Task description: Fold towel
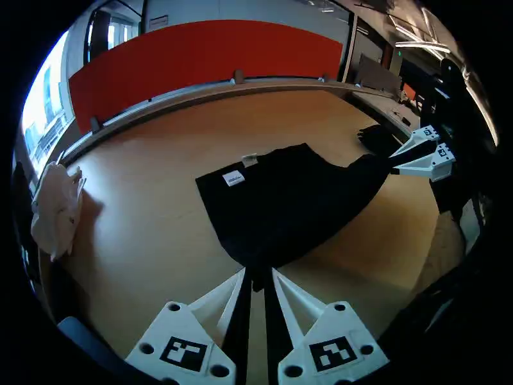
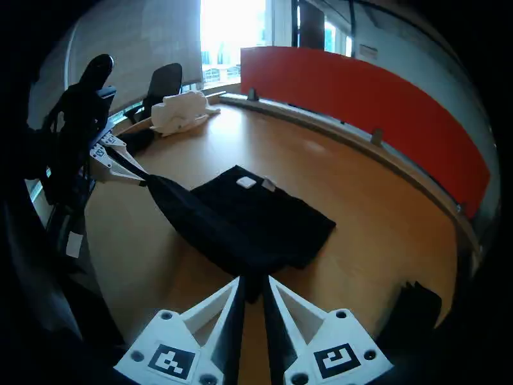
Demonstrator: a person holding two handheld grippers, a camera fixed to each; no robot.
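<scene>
Black towel (image 1: 288, 199) half on wooden table (image 1: 154, 218); left tool (image 1: 258, 277) and right tool (image 2: 253, 282) each clamped tight on lifted corner.

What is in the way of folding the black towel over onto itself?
Nothing visible. The left gripper and right gripper each pinch an edge of the towel, nothing lies on its flat part, and the white cloth sits away by the table edge.

Probably an office: long wooden desk (image 1: 147, 212), red divider screen (image 1: 205, 58), swivel chair (image 2: 163, 80).
</scene>
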